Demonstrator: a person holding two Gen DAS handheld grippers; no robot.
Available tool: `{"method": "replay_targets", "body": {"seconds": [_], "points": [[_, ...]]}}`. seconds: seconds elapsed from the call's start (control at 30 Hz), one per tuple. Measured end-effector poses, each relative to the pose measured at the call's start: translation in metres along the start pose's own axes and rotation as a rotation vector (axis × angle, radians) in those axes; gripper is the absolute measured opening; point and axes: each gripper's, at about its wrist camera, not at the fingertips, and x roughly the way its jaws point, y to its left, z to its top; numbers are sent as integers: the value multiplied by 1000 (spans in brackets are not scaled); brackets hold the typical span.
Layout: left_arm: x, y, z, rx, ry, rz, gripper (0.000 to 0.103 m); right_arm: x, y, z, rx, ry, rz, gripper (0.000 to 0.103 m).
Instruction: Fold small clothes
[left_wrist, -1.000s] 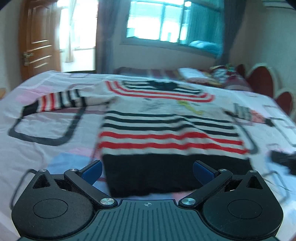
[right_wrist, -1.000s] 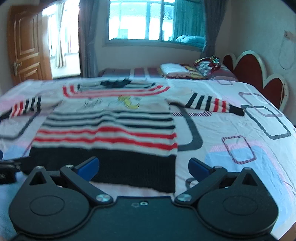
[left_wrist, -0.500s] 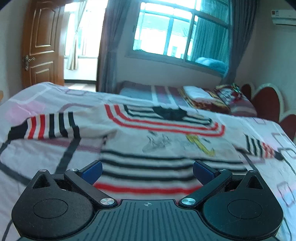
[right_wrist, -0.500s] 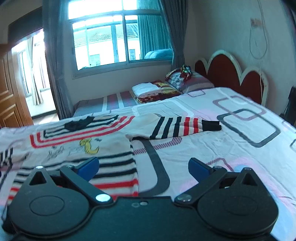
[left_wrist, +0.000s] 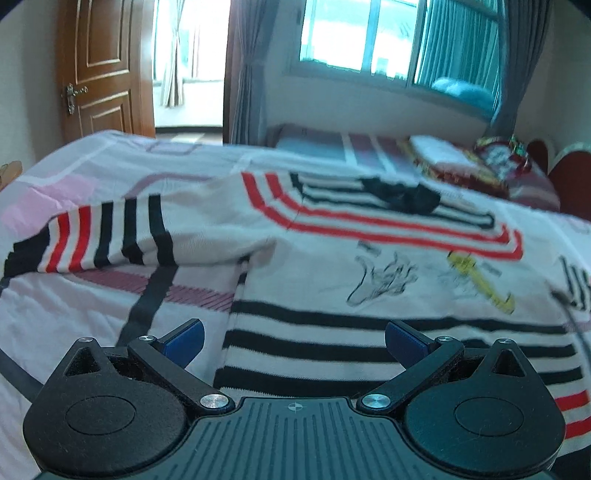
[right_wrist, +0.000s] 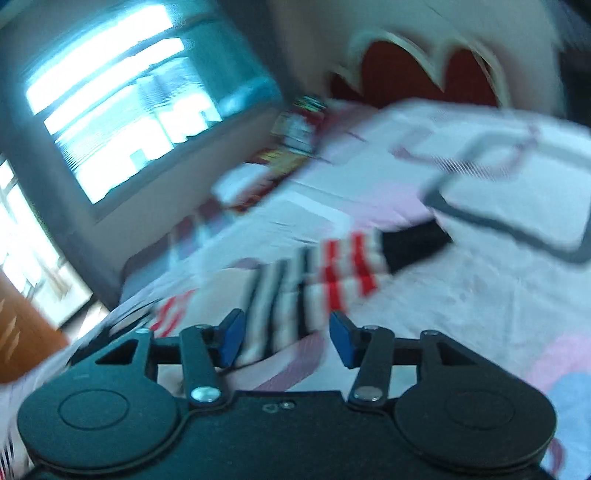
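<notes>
While blurred, sweater sleeve (right_wrist: 317, 273) between half-closed right hand-held gripper (right_wrist: 286, 339), closing, grip unclear.

Open bedsheet (right_wrist: 461, 295) stretches clear at three o'clock of the striped sleeve (right_wrist: 317, 273). Folded bedding (left_wrist: 461, 166) and headboard (right_wrist: 424, 70) block twelve o'clock.

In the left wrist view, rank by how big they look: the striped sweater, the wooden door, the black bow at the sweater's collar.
1. striped sweater, largest, though it lies nearest the camera.
2. wooden door.
3. black bow, smallest.
</notes>
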Motion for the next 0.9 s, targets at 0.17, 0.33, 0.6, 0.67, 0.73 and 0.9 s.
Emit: {"method": "replay_targets", "body": {"seconds": [0.17, 0.33, 0.6, 0.67, 0.73, 0.9], "points": [[22, -1, -2, 35, 29, 30, 103, 48, -38, 2, 150, 18, -12, 48], [39, 6, 5, 15, 44, 61, 103, 68, -56, 3, 270, -26, 21, 45], [48, 9, 19, 8, 32, 59, 103, 76, -55, 13, 212, -32, -49, 9], [48, 14, 21, -1, 27, 63, 103, 74, -46, 13, 151, -35, -67, 8], [46, 20, 21, -5, 24, 71, 103, 71, -36, 16, 98, -41, -78, 8], [40, 39, 17, -21, 24, 98, 103, 53, 33, 14, -203, -123, -33, 7]]}}
